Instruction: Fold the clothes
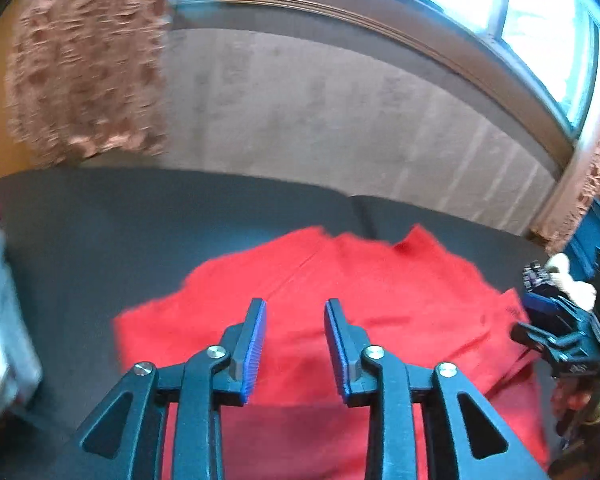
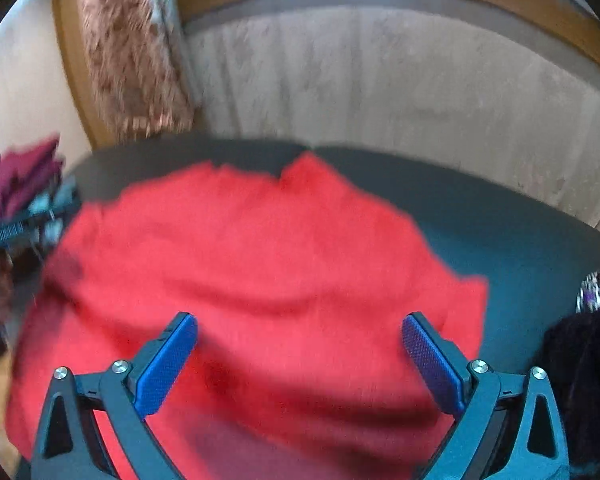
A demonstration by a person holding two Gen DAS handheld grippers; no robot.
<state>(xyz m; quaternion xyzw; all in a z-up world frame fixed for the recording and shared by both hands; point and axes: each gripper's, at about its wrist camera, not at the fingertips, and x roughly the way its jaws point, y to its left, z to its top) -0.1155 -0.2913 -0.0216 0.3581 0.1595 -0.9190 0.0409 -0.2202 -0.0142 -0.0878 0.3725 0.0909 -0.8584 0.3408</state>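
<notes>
A red garment [image 1: 340,292] lies spread on the dark table [image 1: 120,232], with a fold line across its near part. My left gripper [image 1: 295,308] hovers above it, jaws apart, nothing between the blue pads. In the right wrist view the same red garment [image 2: 260,248] fills the middle, and my right gripper [image 2: 300,328] stands wide open over it, holding nothing. The right gripper [image 1: 556,320] also shows at the right edge of the left wrist view, over the garment's right side, held by a hand.
A pile of maroon and other clothes [image 2: 24,176] sits at the left beyond the table. A dark garment [image 2: 580,380] lies at the table's right. A beige upholstered back [image 1: 320,112], patterned curtains [image 1: 84,60] and a window [image 1: 500,0] stand behind.
</notes>
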